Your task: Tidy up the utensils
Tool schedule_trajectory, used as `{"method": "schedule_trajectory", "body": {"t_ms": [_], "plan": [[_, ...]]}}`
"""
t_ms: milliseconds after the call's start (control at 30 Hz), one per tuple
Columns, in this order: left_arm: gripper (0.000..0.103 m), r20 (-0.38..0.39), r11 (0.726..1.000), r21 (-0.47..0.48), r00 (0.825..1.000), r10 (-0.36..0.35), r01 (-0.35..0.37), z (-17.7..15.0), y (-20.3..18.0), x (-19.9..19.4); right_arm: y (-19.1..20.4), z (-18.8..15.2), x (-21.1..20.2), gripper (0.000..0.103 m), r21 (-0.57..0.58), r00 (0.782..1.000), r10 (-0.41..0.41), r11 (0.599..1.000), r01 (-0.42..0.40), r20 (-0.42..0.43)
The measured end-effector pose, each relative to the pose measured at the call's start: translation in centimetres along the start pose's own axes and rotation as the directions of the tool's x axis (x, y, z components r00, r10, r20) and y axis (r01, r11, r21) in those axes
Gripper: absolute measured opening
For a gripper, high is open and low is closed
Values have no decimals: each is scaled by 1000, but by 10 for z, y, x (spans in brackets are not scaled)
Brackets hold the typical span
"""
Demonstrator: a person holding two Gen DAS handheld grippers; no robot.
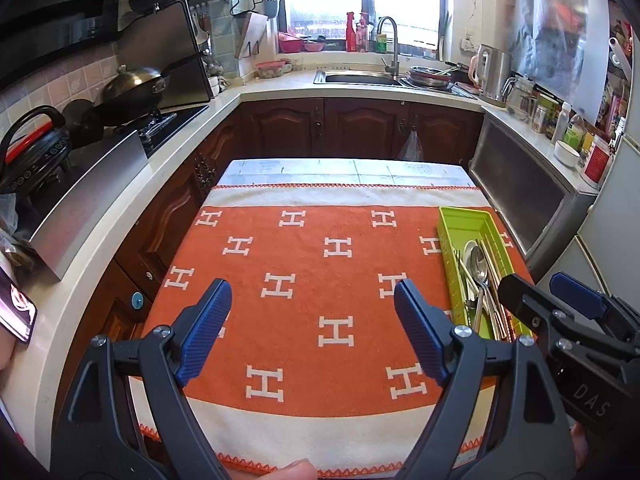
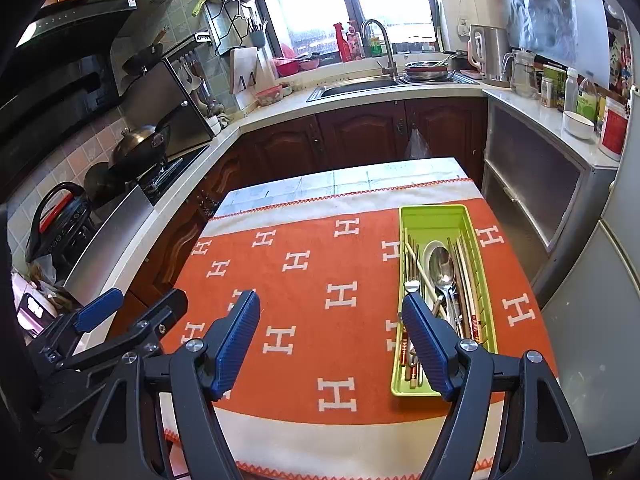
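A green utensil tray (image 2: 434, 216) lies on the right side of the orange H-pattern towel (image 2: 304, 280). It holds a metal spoon (image 2: 442, 270), a fork, a white spoon and several chopsticks. The tray also shows in the left wrist view (image 1: 464, 218). My left gripper (image 1: 313, 296) is open and empty above the middle of the towel. My right gripper (image 2: 331, 306) is open and empty just left of the tray, its right finger in front of the tray's near end. The right gripper also shows at the right edge of the left wrist view (image 1: 540, 290).
The towel covers a small table (image 1: 344, 168) in a kitchen. A counter with a stove and wok (image 1: 132, 84) runs along the left. A sink (image 1: 360, 76) is at the back. A counter with bottles and a white bowl (image 2: 578, 124) is on the right, beside a fridge.
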State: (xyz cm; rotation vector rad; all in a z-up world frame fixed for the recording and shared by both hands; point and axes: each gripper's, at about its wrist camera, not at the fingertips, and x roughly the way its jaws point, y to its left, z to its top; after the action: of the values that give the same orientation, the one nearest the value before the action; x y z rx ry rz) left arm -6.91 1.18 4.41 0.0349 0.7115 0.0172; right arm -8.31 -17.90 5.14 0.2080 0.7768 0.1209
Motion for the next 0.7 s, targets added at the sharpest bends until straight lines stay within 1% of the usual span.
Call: {"method": "schedule_trajectory", "body": {"t_ms": [167,333,700], "plan": [[83,-4,1000,-8,1000,3,-3,-1,1,1,-1,0,5,77,5,1000,0,1000,0,-7],[86,-13,1000,-16,1000,10,-10,-1,3,3,-1,1,4,77,4,1000,2,1000,-2,-6],[86,-22,1000,-24,1000,12,-13,-2,6,5,-1,0,5,77,3,1000,-1,1000,1,-6]]}}
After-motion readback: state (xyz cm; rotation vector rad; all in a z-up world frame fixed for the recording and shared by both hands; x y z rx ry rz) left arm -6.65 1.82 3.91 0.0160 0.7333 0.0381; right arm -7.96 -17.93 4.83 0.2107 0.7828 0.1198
